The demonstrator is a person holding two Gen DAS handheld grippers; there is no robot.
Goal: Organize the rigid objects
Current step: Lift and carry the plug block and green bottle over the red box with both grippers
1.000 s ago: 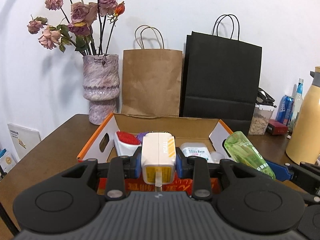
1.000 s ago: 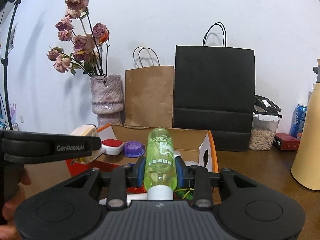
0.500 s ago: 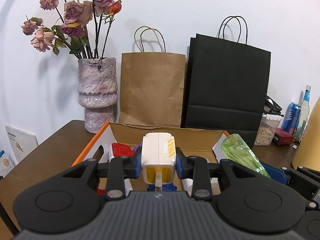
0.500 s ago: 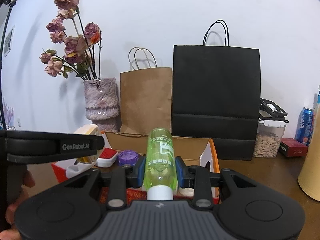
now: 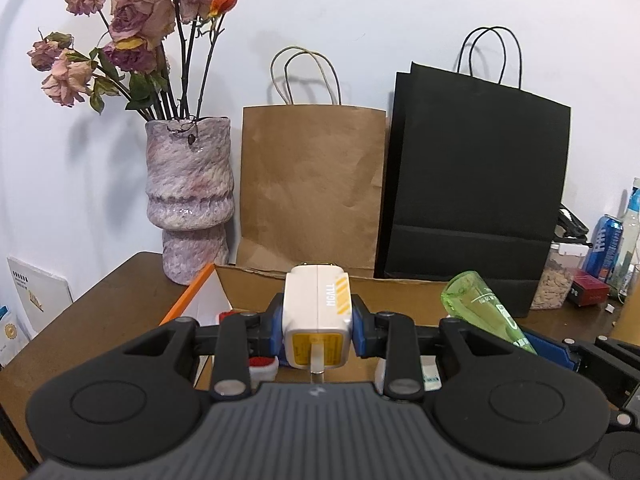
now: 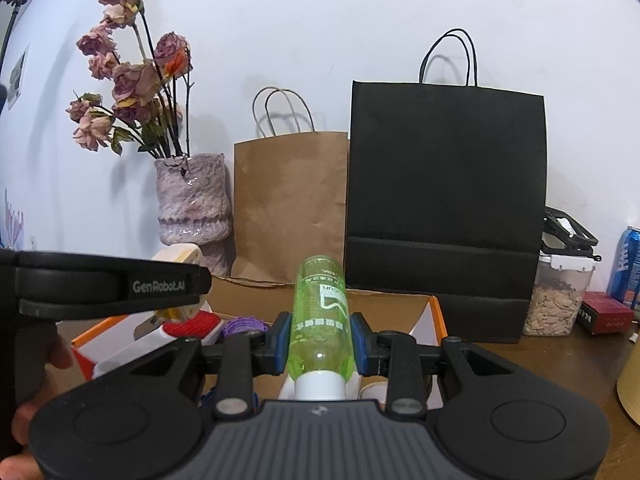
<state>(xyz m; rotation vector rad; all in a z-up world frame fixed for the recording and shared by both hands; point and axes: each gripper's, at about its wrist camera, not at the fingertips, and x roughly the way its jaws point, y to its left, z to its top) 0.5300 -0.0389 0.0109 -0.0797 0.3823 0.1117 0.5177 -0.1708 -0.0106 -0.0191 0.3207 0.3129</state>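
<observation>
Item 1. White charger block (image 5: 316, 316), cream-white with yellow stripes and a yellow end label. Clenched between the blue pads of the left hand-held gripper (image 5: 317, 330), metal prong facing the camera. Long axis runs forward along the fingers, away from the lens.

Item 2. Green bottle (image 6: 320, 320), translucent, white cap toward the camera, base pointing forward. Grasped across its body by the right hand-held gripper (image 6: 320, 342). Long axis likewise lies along the fingers, so it would enter any slot base-first.

Item 3. Cardboard box (image 6: 434, 316), open-topped, orange-edged flaps, on the brown bench (image 5: 100, 320). It lies ahead of and below both held items. Contents seen in part: a red-topped piece (image 6: 192, 326) and a purple ring-shaped piece (image 6: 244, 325); the rest is masked by the tool bodies.

Governing relation. Both items hang above the box's near portion, side by side, left item to the left of the bottle. The left load sits over the box's left half, the bottle toward its right wall, probably each nearer its own side's free floor, though that floor is hidden.

Backdrop, not handled: vase of dried roses (image 5: 188, 200), brown paper bag (image 5: 312, 188), black paper bag (image 5: 476, 176).
</observation>
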